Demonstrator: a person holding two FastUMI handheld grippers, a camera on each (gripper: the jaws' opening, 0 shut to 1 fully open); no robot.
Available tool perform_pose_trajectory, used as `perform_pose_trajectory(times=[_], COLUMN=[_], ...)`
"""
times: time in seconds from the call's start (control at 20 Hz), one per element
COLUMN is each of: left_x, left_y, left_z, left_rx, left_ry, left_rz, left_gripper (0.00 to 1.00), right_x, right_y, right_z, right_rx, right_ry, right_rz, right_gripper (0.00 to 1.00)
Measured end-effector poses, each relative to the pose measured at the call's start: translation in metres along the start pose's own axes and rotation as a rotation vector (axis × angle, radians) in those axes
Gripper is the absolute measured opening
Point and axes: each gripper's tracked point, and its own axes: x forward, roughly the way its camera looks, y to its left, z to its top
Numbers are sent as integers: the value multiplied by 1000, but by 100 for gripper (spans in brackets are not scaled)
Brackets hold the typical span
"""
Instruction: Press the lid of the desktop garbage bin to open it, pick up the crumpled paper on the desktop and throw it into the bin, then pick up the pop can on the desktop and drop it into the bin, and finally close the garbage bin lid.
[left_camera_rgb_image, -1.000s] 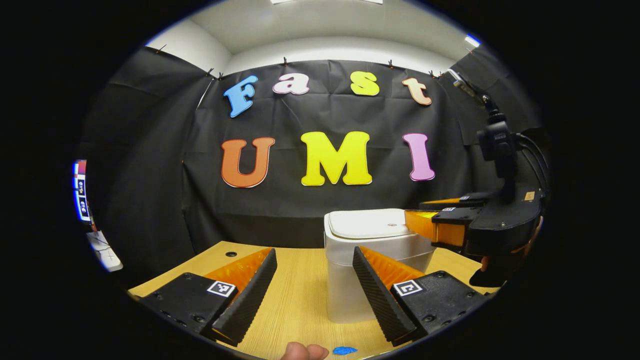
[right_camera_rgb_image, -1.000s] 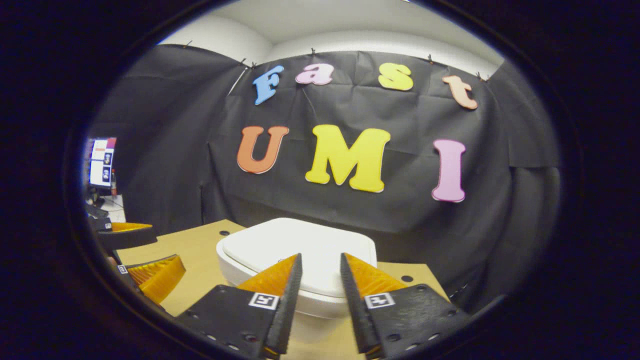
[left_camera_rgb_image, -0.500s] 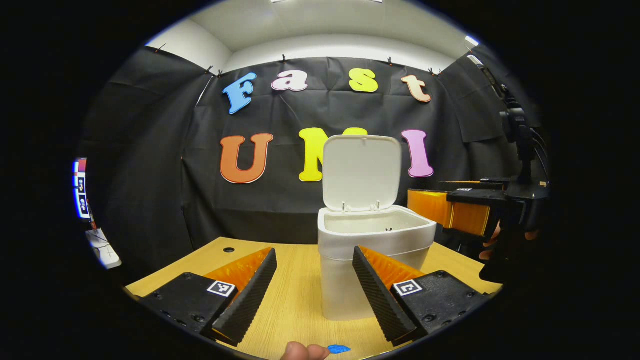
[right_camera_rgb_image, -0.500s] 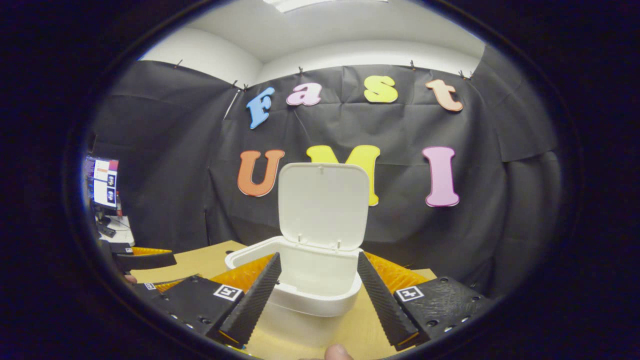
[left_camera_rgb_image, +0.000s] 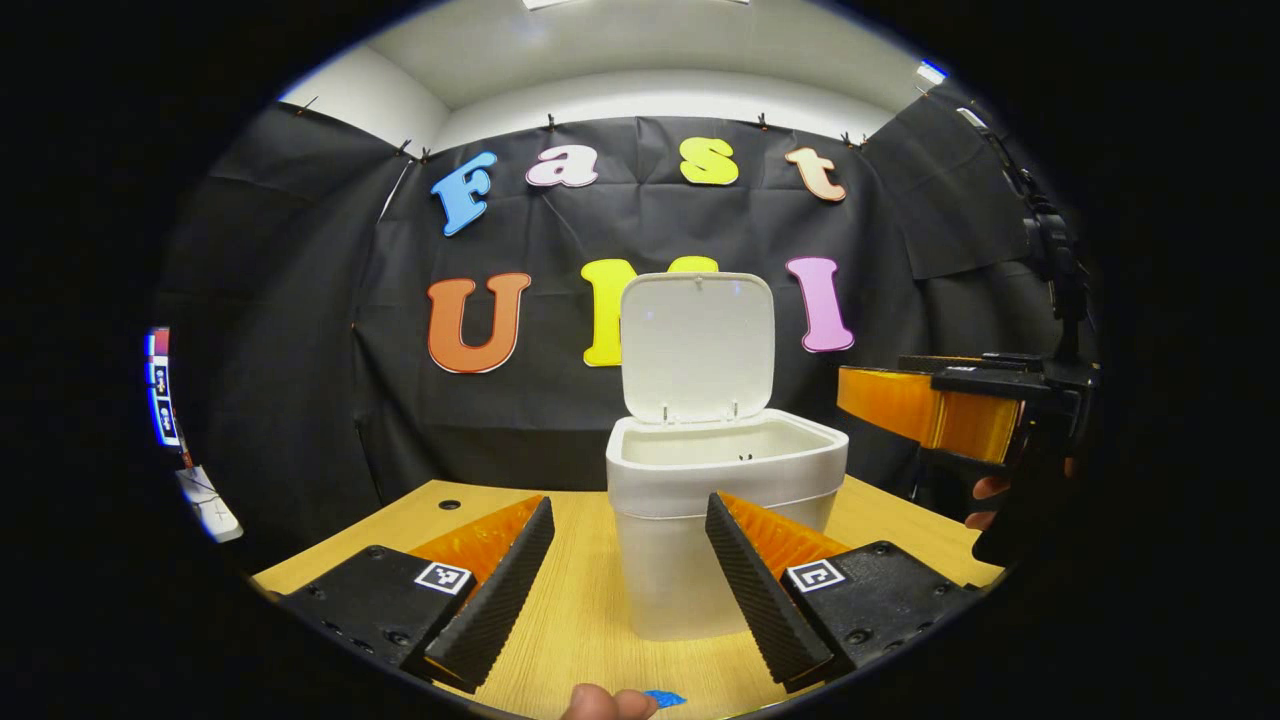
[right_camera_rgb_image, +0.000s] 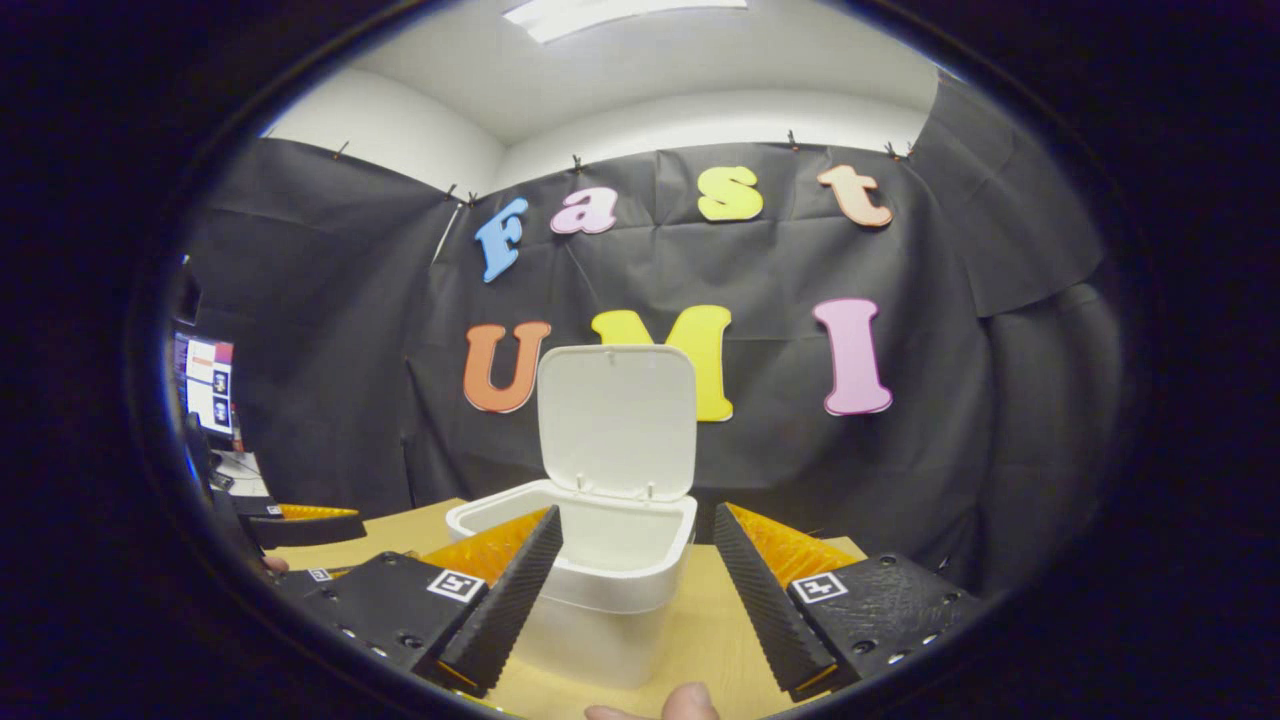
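Both grippers, left gripper (left_camera_rgb_image: 628, 570) and right gripper (right_camera_rgb_image: 636, 585), spread wide, holding nothing. White plastic bin (left_camera_rgb_image: 725, 530) on wooden surface (left_camera_rgb_image: 590, 610), hinged lid (left_camera_rgb_image: 697, 345) upright. Risk: clipping lid, snapping it closed before paper drop.

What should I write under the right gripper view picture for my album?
Open right gripper faces a white plastic desktop bin on the wooden table, its hinged lid standing open.

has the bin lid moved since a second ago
Yes. The lid lay flat on the bin a second ago; now it stands upright at the bin's back edge, against the booth wall, leaving the bin open.
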Motion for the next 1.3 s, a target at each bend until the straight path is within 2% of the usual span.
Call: perform_pose_trajectory(times=[0.1, 0.3, 0.45, 0.55, 1.0, 1.3], left_x=[-1, -6, -12, -18, -51, -62], left_y=[-3, -6, -13, -16, -24, -22], left_z=[-5, -26, -56, -78, -186, -229], left_rx=[-10, -23, -35, -48, -102, -88], left_ry=[11, 60, 129, 177, 381, 474], left_rz=[-4, 0, -4, 0, 9, 24], left_gripper=[98, 98, 99, 99, 99, 99], right_x=[-12, -31, -44, -50, -82, -93], right_y=[-9, -18, -24, -33, -56, -68], right_z=[2, -11, -29, -40, -94, -117], right_rx=[-7, -20, -6, -18, 19, -1], right_ry=[-24, -38, -37, -34, 20, 36], right_rz=[-16, -19, -10, -31, -63, -86], right_gripper=[95, 97, 95, 97, 95, 97])
